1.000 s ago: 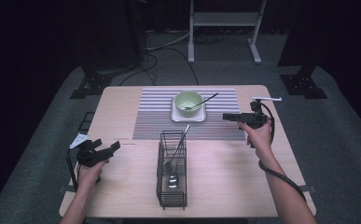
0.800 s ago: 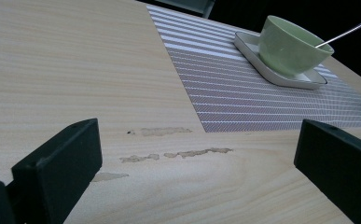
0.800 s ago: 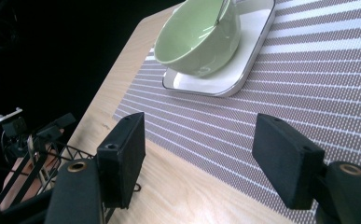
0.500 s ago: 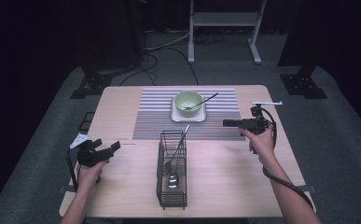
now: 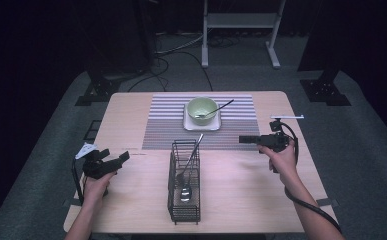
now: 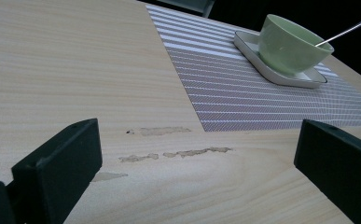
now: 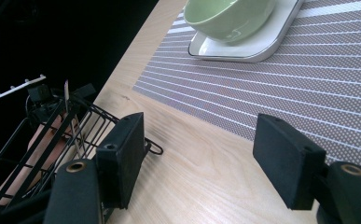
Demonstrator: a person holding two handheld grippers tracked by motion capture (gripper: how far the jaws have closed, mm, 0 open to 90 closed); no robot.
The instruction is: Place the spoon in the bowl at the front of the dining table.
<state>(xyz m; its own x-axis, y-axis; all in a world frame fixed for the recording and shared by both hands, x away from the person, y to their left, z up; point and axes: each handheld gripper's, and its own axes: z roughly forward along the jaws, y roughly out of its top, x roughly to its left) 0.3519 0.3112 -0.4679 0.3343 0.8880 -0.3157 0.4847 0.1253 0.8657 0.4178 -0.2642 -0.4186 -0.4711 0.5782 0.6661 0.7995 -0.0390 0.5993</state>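
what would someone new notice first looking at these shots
Probably the pale green bowl with a spoon leaning in it, on a white square plate at the far middle of the striped placemat. Next, the black wire basket nearer the person, with a spoon in it. Either side, a hand holds a black tool, left tool and right tool, both with jaws open and empty.

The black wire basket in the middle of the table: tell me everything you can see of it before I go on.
The wire basket is a tall, narrow, box-shaped caddy of thin black wire mesh, open at the top. It stands upright on the bare wood of the table, just in front of the striped placemat, with its long side running toward the person. Inside lies a metal spoon, bowl low in the basket, its handle leaning up over the far rim. Neither gripper touches it; the right gripper, jaws open, points toward it from the right.
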